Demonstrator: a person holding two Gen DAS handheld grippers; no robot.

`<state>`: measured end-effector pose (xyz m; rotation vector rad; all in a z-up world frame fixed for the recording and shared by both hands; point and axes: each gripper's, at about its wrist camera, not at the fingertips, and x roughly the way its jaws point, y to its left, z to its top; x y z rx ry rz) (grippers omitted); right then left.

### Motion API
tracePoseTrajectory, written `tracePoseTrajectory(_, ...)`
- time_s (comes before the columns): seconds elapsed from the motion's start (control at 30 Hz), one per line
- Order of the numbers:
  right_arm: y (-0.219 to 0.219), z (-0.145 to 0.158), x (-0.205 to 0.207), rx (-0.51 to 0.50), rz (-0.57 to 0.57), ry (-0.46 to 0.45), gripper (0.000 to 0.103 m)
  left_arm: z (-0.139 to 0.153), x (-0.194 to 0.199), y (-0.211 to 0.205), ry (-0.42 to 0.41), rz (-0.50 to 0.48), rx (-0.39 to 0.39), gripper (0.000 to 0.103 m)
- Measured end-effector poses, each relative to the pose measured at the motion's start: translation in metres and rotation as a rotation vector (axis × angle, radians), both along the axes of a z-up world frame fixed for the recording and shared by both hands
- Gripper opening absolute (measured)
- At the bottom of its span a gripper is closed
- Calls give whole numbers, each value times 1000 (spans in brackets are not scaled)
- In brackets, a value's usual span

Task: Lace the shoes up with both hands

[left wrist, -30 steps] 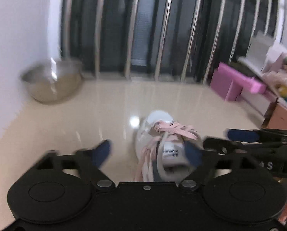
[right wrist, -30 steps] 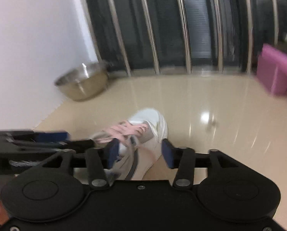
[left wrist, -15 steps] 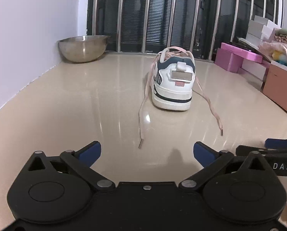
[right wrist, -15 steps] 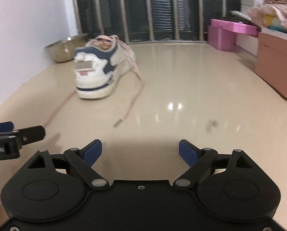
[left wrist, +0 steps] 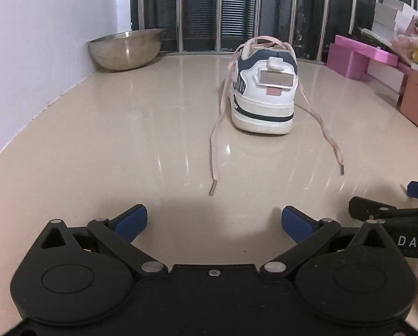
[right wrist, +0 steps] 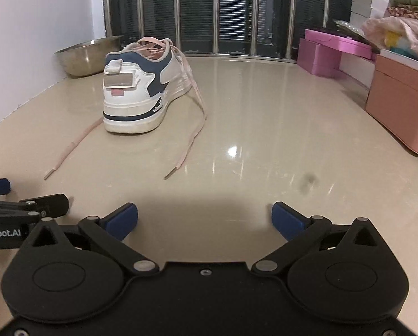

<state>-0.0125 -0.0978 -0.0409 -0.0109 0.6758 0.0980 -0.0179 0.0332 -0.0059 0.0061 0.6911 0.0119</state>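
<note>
Jaws of your left gripper point(left wrist: 214, 221) gape empty; your right gripper point(right wrist: 204, 218) is opening, empty, near the shoe point(left wrist: 264, 92).

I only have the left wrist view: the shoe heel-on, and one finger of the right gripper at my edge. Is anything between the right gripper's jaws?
Observer: No. The right gripper has its jaws opening, and only bare floor shows between them.
Operator: Where is the right lace end relative to it?
Observer: The right lace end lies flat on the floor ahead of that gripper, slightly left of its centre and clear of both pads.
Operator: Anything else on the floor there?
Observer: A dark smudge marks the floor ahead and to the right of it.
</note>
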Motion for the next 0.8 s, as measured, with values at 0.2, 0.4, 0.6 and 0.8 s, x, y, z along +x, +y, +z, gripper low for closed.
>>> tracePoseTrajectory(0.2,-2,0,-1,1,-7,0,103,-9,-4,1,-21,-12,1,103)
tracePoseTrajectory(0.4,-4,0,0,1,-5,1,103,-13,-9,1,-19,0,2,103)
tracePoseTrajectory(0.6,-2,0,1,0,2,1,103,-8,-4,3,-14,0,5,103)
tracePoseTrajectory(0.8,2,0,-1,1,-9,1,103,-4,-1,3,-11,2,5,103)
